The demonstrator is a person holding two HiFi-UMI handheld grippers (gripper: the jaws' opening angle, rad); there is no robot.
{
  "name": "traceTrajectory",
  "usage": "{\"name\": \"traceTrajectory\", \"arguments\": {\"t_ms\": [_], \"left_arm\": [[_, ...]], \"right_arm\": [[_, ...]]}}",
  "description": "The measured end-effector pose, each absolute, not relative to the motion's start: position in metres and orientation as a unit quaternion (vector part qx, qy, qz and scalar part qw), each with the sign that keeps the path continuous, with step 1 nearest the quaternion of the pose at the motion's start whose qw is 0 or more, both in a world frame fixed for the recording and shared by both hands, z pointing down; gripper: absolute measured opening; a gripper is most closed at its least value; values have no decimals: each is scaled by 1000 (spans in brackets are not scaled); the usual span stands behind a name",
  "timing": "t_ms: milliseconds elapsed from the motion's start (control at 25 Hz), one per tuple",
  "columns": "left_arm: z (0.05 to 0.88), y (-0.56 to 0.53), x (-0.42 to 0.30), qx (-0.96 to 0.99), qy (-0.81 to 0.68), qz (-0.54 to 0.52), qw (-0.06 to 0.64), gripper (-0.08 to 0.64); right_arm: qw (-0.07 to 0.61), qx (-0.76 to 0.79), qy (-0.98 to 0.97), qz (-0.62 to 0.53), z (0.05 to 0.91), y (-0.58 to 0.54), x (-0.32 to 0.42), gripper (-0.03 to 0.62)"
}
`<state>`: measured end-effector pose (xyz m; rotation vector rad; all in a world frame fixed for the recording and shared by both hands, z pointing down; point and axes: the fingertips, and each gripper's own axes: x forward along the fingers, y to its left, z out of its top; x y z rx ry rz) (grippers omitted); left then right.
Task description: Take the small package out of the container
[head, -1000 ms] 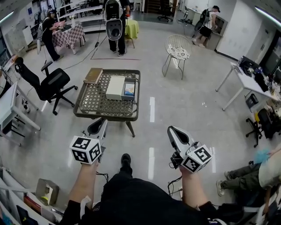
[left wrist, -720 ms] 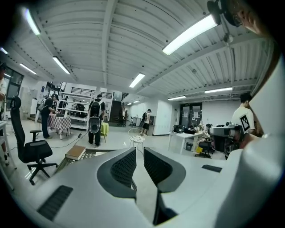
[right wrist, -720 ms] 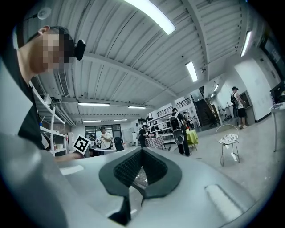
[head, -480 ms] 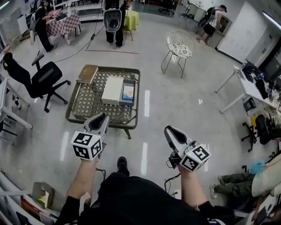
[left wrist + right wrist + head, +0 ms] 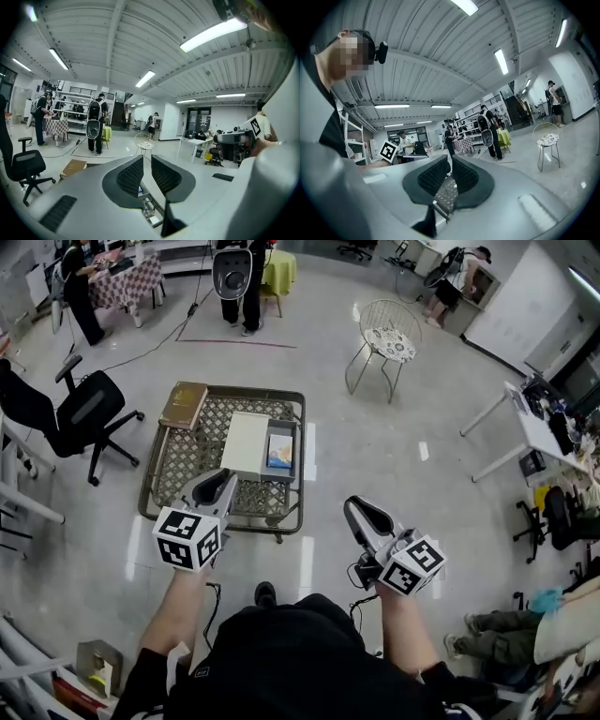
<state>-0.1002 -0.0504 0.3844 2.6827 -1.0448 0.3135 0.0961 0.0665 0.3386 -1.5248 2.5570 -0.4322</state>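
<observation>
Both tools empty, short of the tabletop [image 5: 192, 460], left tool [image 5: 223, 482] barely spread, right tool [image 5: 356, 508] just cracked open, prob prepping for the small package [image 5: 279, 450] in the container [image 5: 277, 476].

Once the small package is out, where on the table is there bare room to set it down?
Bare lattice lies left of the white box, between the brown book and the table's near rim. The right side is crowded: white box and container sit side by side there.

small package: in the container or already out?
In. The head view shows the small package lying inside the grey container on the lattice table, right beside the white box.
</observation>
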Motion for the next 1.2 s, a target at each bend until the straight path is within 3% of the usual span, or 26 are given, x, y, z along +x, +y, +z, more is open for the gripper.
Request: {"name": "traceTrajectory", "arguments": {"t_ms": [600, 1200], "left_arm": [[402, -135, -70, 903, -385, 131, 141, 57], [416, -227, -7, 864, -451, 153, 166, 57]], "right_arm": [[71, -461, 864, -189, 376, -46, 128, 44], [11, -361, 903, -231, 430, -187, 171, 90]]}}
